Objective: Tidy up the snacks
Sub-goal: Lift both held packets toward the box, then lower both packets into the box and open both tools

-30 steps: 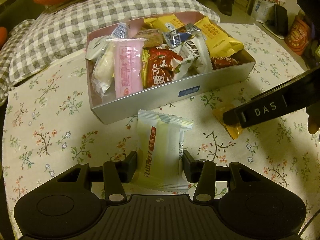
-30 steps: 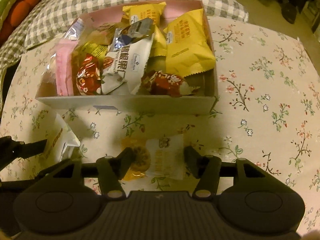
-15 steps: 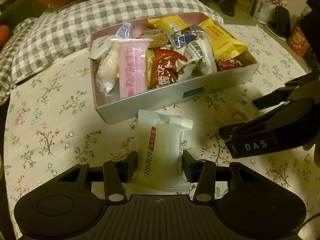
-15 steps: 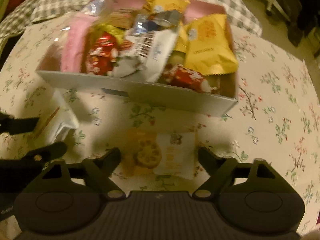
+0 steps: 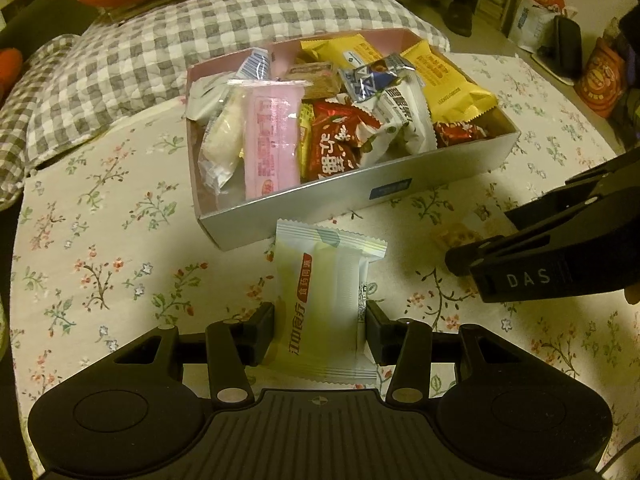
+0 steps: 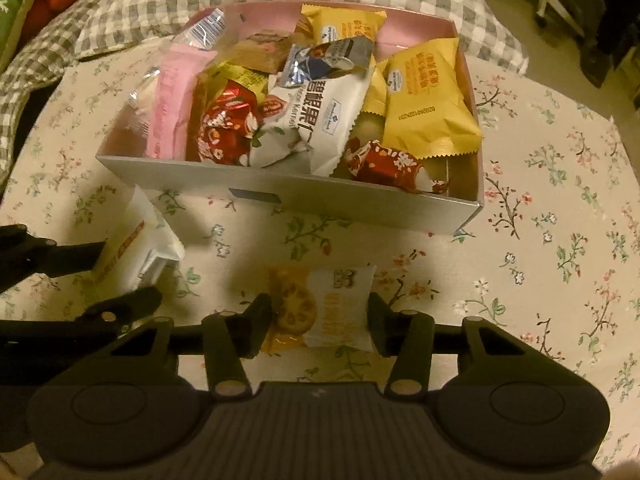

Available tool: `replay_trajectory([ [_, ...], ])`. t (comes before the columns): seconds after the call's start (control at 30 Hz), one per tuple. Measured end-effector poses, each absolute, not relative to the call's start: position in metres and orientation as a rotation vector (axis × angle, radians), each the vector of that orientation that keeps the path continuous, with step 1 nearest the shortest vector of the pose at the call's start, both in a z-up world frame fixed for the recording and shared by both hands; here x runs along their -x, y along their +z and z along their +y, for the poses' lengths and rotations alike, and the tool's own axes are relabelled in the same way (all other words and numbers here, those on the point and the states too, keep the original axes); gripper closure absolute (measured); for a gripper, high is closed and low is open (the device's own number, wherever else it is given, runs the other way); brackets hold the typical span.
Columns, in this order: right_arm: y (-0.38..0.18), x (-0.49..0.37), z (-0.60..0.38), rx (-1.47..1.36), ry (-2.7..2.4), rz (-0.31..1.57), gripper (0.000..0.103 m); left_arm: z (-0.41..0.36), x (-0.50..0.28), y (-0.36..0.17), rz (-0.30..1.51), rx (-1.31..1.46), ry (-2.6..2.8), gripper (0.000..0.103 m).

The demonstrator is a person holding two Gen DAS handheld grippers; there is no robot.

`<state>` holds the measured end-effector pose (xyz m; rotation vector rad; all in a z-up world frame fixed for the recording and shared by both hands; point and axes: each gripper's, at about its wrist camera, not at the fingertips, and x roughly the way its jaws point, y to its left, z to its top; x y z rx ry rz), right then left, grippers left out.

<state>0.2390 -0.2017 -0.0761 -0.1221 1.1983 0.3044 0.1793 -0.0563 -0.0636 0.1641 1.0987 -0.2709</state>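
Right gripper [image 6: 318, 322] dropped back down around the orange cookie packet [image 6: 320, 308], jaws pinching it.
Left gripper [image 5: 320, 328] kept squeezing the pale green packet [image 5: 322, 300] beside the snack box [image 5: 400, 188].

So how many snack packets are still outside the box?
2. A pale green-white packet sits between the left tool's fingers, in front of the box. An orange-and-white cookie packet sits between the right tool's fingers. Others may be hidden.
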Motion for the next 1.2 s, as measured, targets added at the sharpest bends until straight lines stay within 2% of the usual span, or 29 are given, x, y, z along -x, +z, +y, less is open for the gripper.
replay_trajectory([
  [0.57, -0.062, -0.232, -0.202, 0.086, 0.329, 1.186, 0.059, -0.058, -0.176, -0.054, 1.063, -0.181, -0.253, 0.058],
  [1.2, -0.018, -0.244, -0.255, -0.109, 0.311, 1.085, 0.059, -0.029, -0.188, -0.005, 0.933, -0.068, -0.15, 0.058],
])
